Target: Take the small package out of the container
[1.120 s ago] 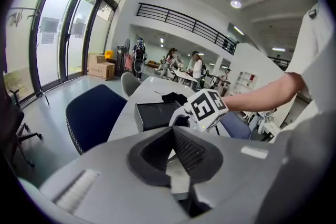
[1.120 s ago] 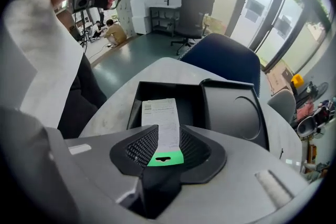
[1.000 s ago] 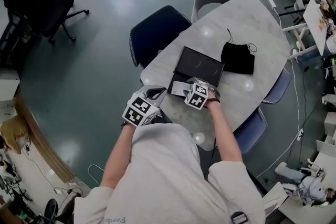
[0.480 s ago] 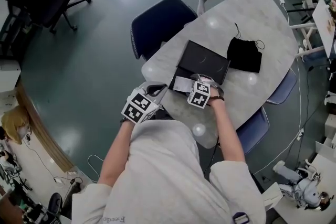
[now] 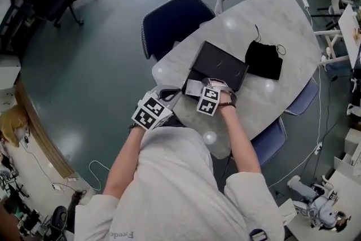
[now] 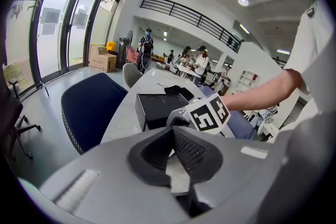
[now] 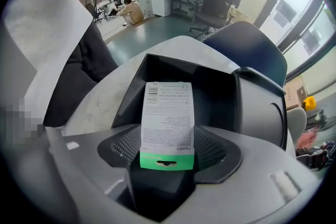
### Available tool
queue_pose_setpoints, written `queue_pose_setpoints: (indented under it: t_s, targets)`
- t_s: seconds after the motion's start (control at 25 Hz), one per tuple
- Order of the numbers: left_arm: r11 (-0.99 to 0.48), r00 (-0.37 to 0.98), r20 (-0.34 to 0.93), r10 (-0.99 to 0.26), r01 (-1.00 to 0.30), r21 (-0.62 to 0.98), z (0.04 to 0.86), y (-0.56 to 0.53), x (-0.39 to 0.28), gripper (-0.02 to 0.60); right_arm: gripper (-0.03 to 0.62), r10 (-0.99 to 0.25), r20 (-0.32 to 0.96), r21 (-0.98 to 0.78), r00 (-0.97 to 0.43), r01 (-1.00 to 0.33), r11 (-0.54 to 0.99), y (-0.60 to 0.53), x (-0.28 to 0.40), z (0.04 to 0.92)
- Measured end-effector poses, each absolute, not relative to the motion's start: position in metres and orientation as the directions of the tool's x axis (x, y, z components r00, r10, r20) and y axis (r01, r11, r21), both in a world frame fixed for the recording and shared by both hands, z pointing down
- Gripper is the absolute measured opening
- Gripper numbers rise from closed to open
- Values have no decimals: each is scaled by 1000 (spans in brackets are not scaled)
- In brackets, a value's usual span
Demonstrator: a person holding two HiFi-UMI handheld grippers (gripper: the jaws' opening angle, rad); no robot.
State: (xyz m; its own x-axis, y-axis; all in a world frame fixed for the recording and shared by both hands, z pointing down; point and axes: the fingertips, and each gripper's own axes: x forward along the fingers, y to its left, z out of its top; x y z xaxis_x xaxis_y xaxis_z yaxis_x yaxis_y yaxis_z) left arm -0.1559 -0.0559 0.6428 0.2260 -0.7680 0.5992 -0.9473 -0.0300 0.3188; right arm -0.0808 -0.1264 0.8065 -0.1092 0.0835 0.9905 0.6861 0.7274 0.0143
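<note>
right gripper [image 7: 168,145] points down into the black container [image 7: 131,93], jaws just been opening, now spread wide, released; small package [image 7: 168,113] lies flat between them on the container floor, green tab end nearest the gripper, pads not pressing it. container lid [image 7: 260,107] stands just right of this gripper. left gripper [image 6: 172,132] clenched on nothing, container ahead of it on the table [image 5: 271,20]

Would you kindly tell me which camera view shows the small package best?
The right gripper view: the small package fills its middle, white printed label and green hang tab plain, against the black container. The head view shows only a small white patch at the container's near edge; the left gripper view does not show it.
</note>
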Motion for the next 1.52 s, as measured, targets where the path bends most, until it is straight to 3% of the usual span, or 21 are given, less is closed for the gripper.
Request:
queue_pose_setpoints:
  t_s: [0.4, 0.96, 1.52]
  targets:
    - [-35, 233, 600, -765, -946, 323, 646, -58, -154, 52, 307, 57, 994, 25, -91, 712, 702, -126, -86, 809]
    - [-35, 223, 603, -766, -951, 306, 645, -52, -156, 52, 306, 78, 977, 60, -197, 609, 791, -131, -92, 797]
    - [-73, 247, 611, -752, -953, 295, 645, -61, -148, 52, 305, 83, 973, 51, -213, 554, 831, -136, -77, 784]
